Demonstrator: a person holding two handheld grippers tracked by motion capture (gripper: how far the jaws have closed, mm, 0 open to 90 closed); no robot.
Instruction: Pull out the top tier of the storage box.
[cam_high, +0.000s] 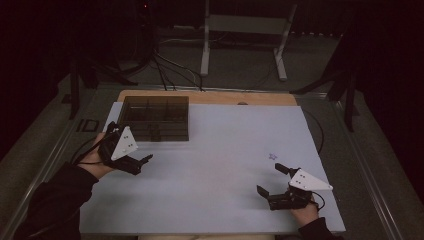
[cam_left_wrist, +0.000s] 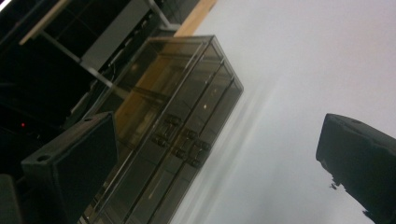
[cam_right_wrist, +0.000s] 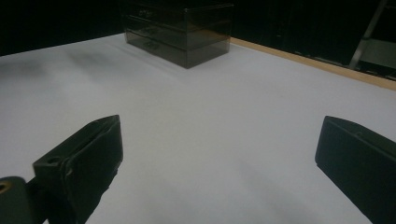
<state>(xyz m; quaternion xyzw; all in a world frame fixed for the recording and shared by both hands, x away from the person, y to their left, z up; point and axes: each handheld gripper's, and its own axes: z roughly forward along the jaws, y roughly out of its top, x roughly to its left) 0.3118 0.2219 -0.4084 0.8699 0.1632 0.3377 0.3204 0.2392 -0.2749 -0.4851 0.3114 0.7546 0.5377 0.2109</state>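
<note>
So the thing that matters here is the smoked see-through drawer box (cam_high: 155, 118), sitting in the upper left of the high view near the far edge of the table (cam_high: 225, 170). In the left gripper view it runs through the middle of the frame, and you can make out little drawer pulls (cam_left_wrist: 180, 140) on its front.

Left tongs (cam_high: 134, 161) hang just beside the box's near edge at the left of the high view, jaws spread wide, nothing between them. Right tongs (cam_high: 272, 180) sit low at the lower right, well apart from the box, also spread and empty.

What I'd worry about:
- That box looks light and the table surface looks slick. Tug a drawer pull with one hand and my guess is the whole box slides or tips toward you instead of the drawer coming out. The right tongs are too far off to brace it right now.
- The pulls are small and dark against dark plastic in a dim room, so it'd be easy to miss one and pinch the drawer front, or scrape along it.
- The left tongs come in tilted, going by how slanted the box sits in their own view, so a jaw could clip the box's corner on the way in.

There's a small purple mark (cam_high: 272, 156) on the table right of centre, near the right tongs; can't tell what it is. As for brands, labels or text: nothing readable anywhere, not on the box, not on the grey plates.
</note>
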